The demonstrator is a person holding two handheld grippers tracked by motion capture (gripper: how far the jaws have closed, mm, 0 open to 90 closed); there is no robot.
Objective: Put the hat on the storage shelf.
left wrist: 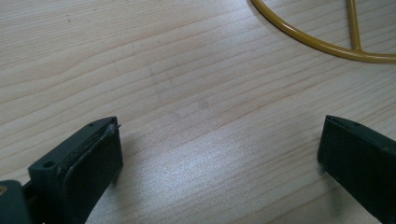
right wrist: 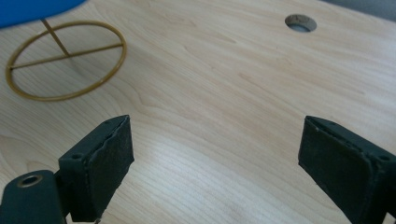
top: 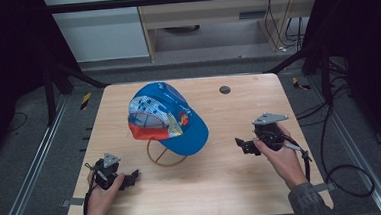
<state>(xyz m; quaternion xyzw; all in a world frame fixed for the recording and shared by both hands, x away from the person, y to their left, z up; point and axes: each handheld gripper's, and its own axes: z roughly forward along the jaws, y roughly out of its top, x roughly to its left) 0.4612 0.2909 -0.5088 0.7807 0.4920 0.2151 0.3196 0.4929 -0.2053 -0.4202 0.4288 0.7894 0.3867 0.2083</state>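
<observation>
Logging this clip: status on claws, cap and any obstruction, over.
Left claw and right claw both open, empty, low over the table. Blue cap sits on its yellow wire stand, untouched. Nothing between claws and cap.

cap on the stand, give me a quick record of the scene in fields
cap: blue with a red-edged brim, sitting on the stand
stand: yellow wire, ring base flat on the table
table: light wood, round hole near far edge
left claw: open, holding nothing, low over the table near the stand
right claw: open, holding nothing, to the right of the cap
</observation>
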